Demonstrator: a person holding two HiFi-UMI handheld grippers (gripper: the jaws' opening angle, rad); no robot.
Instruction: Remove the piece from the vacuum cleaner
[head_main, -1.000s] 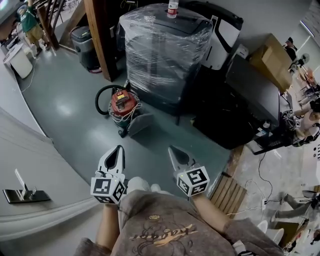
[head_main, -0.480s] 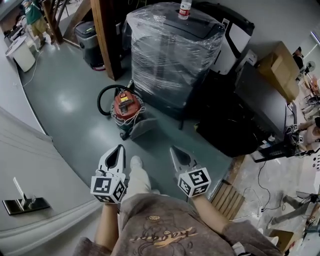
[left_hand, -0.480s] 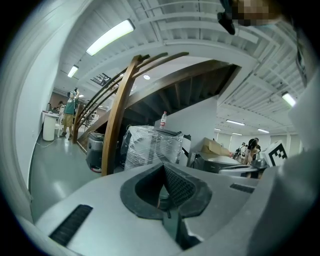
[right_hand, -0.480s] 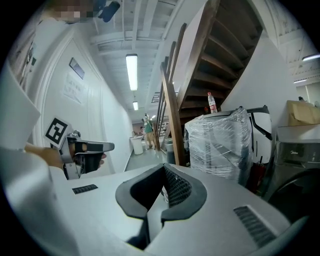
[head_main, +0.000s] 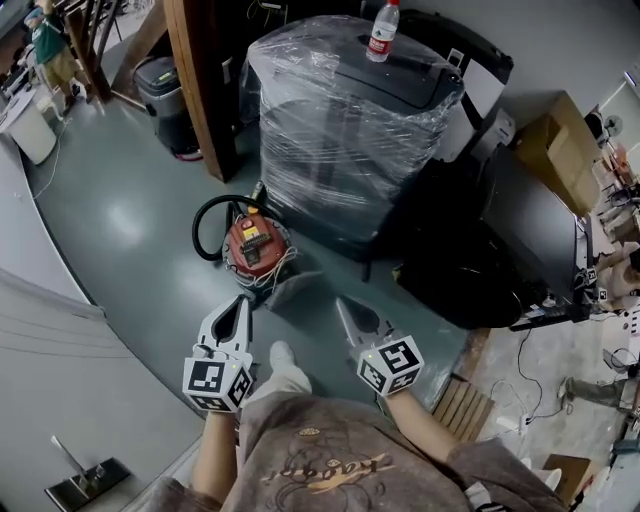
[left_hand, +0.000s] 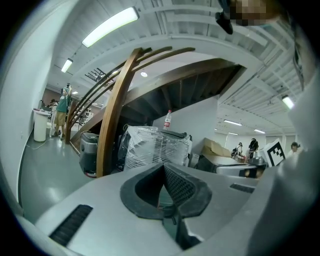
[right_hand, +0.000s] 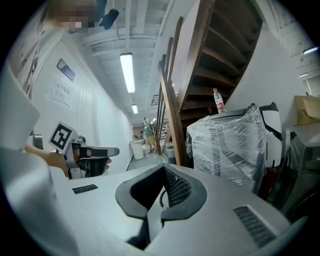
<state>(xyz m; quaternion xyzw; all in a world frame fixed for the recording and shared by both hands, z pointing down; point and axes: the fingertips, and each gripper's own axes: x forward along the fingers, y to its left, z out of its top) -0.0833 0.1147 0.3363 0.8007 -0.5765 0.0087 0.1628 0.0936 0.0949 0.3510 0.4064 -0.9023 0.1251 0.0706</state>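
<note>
Left gripper (head_main: 238, 303): jaws clenched, nothing between them, sitting lower centre-left of the head view. Right gripper (head_main: 345, 305): same, pressed together and empty, lower centre-right. I have both held side by side, well apart from each other, tips pointing up the frame, touching nothing. Each carries its marker cube at the back end. In the right gripper view the left gripper shows at mid-left with a hand around it.

Between and just below the two grippers is my white shoe (head_main: 282, 354) on the grey-green floor (head_main: 120, 220).

Just above the grippers, centre-left of the frame, is the red vacuum cleaner (head_main: 254, 243), standing on the floor, near the tips but clear of them. A black hose (head_main: 203, 217) loops off its left side. White cord is bundled on its right. A grey wedge-shaped piece (head_main: 296, 288) lies at its lower right, just beside the body; can't tell if it's attached.

Behind the vacuum, upper centre, is a tall unit wrapped in clear film (head_main: 345, 120), with a plastic bottle (head_main: 382, 30) upright on top. A wooden post (head_main: 195, 80) is to its left and a grey bin (head_main: 158, 90) further left. A cardboard box (head_main: 558, 140) is at the upper right.
</note>
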